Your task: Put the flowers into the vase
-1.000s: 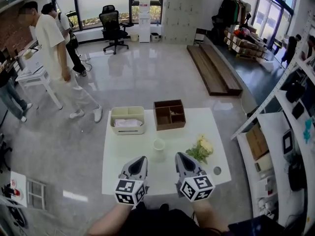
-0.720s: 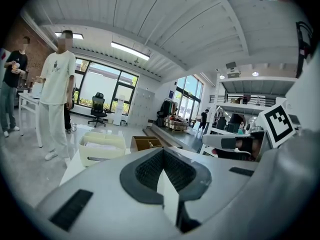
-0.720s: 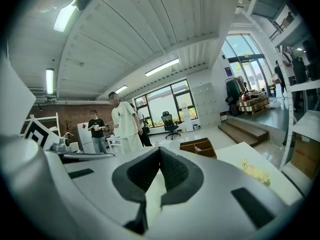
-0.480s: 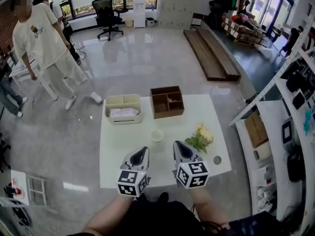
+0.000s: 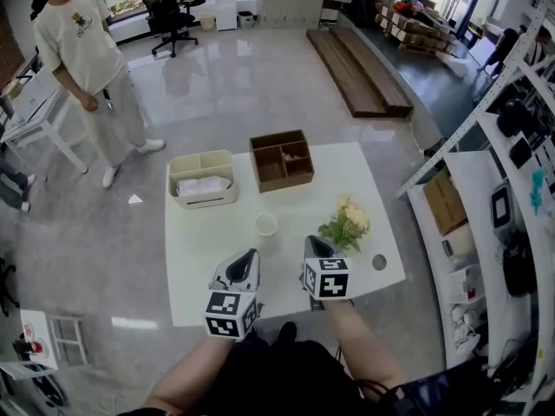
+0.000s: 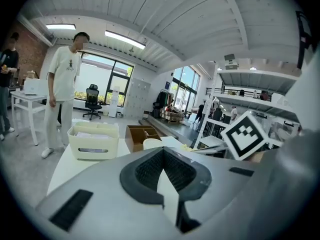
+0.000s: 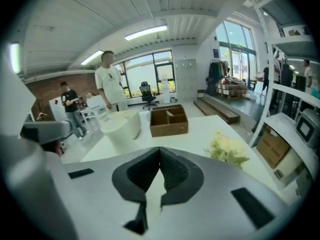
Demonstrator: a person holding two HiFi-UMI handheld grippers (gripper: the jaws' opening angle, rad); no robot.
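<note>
The white table (image 5: 286, 199) fills the middle of the head view, and a person (image 5: 85, 55) stands on the grey floor beyond its far left corner. At the table's far edge sit a cream storage bin (image 5: 201, 178) and, just to its right, a brown wooden compartment box (image 5: 281, 159). Over the near edge hover the left gripper (image 5: 251, 254) and the right gripper (image 5: 313, 242), side by side. Each has its jaws pressed together with nothing between them. The flowers (image 5: 345, 224) lie on their side on the right part of the table, just ahead and right of the right gripper. Their long axis runs diagonally – cream blooms toward the far right, green leaves toward the near left. The vase (image 5: 265, 224), a small white cup, stands upright left of the flowers and apart from them
</note>
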